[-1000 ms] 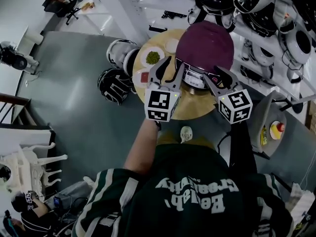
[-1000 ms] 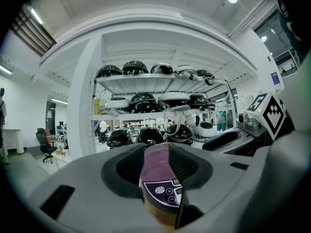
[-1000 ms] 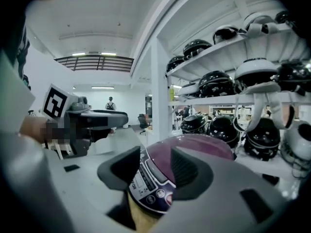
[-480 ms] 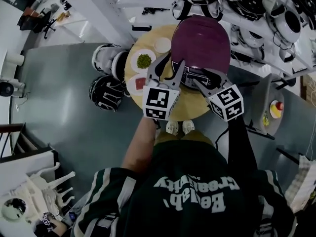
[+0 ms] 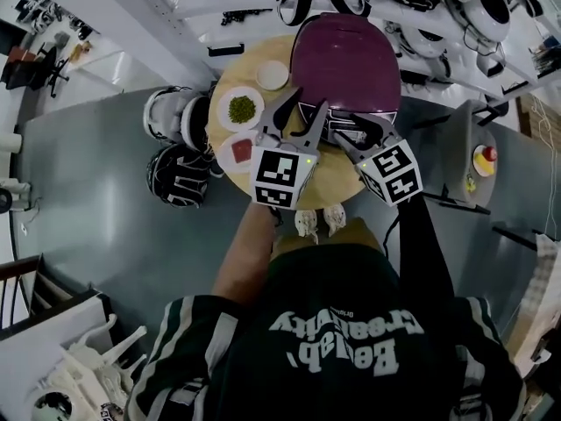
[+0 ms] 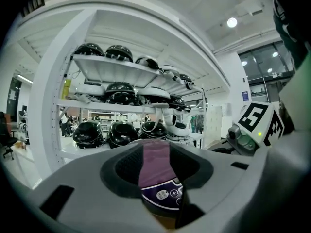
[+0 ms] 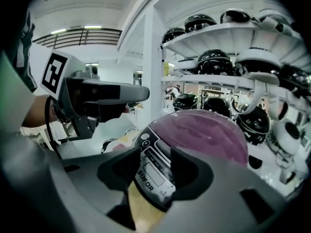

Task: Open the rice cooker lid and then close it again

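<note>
Showing, right gripper view only: cooker display point(image 7: 155, 174)

Jaws of the left gripper point(image 6: 159, 178) stand apart; rice cooker point(image 6: 154, 161) beyond them.

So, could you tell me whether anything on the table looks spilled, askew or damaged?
Nothing stands out: the rice cooker sits upright and closed, and the three small dishes lie flat on the table.

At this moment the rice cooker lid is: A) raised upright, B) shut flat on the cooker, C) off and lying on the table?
B: the purple lid sits flat over the cooker, and neither the head view nor the right gripper view shows a gap.
</note>
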`<state>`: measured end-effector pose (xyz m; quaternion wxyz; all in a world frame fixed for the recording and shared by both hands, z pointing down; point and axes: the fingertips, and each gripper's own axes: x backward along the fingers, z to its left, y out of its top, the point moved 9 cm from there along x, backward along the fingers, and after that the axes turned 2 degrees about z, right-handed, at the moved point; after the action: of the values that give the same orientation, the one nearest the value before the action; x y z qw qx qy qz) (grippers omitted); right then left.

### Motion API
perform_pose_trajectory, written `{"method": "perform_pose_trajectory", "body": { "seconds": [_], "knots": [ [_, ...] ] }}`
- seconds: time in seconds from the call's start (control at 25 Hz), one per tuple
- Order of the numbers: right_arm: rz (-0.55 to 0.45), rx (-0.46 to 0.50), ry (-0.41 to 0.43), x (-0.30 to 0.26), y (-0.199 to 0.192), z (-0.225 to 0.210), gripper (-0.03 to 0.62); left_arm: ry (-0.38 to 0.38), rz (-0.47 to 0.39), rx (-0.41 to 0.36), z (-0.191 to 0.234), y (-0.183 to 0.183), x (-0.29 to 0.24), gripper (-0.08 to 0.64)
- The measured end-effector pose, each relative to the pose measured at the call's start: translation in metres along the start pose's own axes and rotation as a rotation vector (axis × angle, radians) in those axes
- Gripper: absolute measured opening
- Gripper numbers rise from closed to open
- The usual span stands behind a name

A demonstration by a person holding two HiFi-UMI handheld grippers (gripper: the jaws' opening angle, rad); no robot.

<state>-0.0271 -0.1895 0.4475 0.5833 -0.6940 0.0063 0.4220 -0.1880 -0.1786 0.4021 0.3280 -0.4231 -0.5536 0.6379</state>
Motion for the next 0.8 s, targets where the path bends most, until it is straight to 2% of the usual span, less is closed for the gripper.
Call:
{"method": "perform_pose_trajectory", "body": {
  "seconds": [0.2, 0.56, 0.8],
  "knots": [
    [-0.012, -0.018, -0.055, 0.006, 0.001, -0.003, 0.201, -0.025, 0.006, 0.004, -0.001, -0.003, 0.001, 0.155],
    [0.0, -0.08, -0.049, 0.006, -0.003, -0.008, 0.207, -0.056, 0.01, 0.009, 0.001, -0.004, -0.007, 0.155],
    [0.056, -0.012, -0.081, 0.003, 0.0, -0.003, 0.212, -0.071, 0.014, 0.025, 0.002, -0.004, -0.01, 0.155]
  ]
}}
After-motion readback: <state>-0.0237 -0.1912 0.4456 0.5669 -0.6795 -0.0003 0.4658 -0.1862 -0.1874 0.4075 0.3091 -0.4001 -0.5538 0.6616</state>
